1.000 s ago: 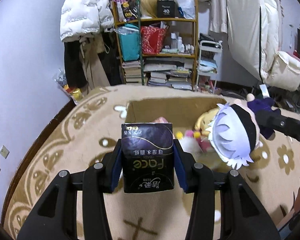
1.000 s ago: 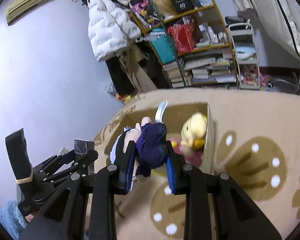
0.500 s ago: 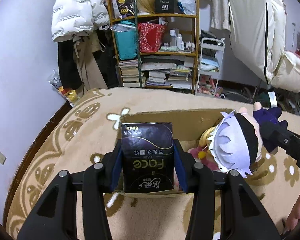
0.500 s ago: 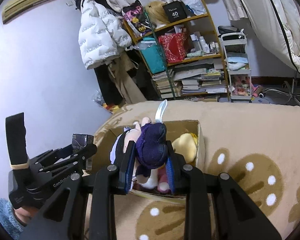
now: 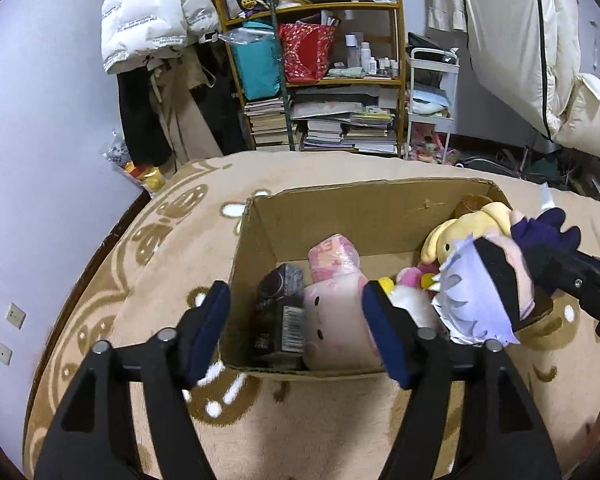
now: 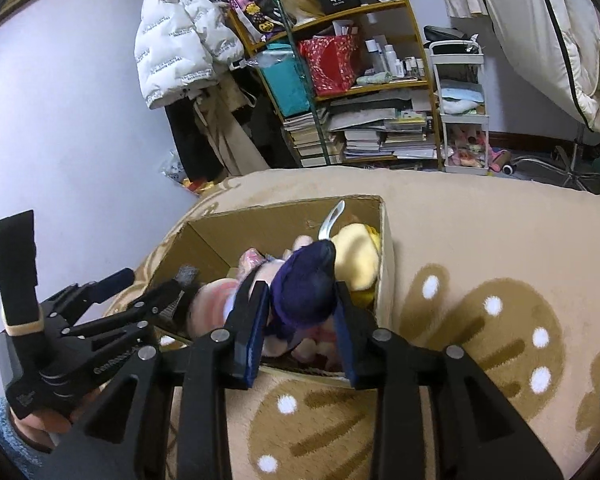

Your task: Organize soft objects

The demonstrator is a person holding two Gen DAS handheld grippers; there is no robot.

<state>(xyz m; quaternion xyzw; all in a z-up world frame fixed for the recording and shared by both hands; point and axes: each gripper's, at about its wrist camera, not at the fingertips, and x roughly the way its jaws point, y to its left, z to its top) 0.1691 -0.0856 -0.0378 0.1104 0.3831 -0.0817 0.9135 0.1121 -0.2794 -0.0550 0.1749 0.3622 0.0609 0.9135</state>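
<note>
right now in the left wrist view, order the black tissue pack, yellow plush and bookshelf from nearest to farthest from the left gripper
1. black tissue pack, in the box, just beyond the open left gripper
2. yellow plush, box's far right corner
3. bookshelf, against the back wall

The left gripper [image 5: 296, 320] hangs with its jaws spread wide and nothing between the blue pads [image 5: 210, 326]. In the right wrist view it reaches in from eight o'clock. The right gripper [image 6: 300, 332] has its jaws pressed against a dark purple plush doll [image 6: 304, 292]; in the left wrist view it enters from three o'clock.
</note>
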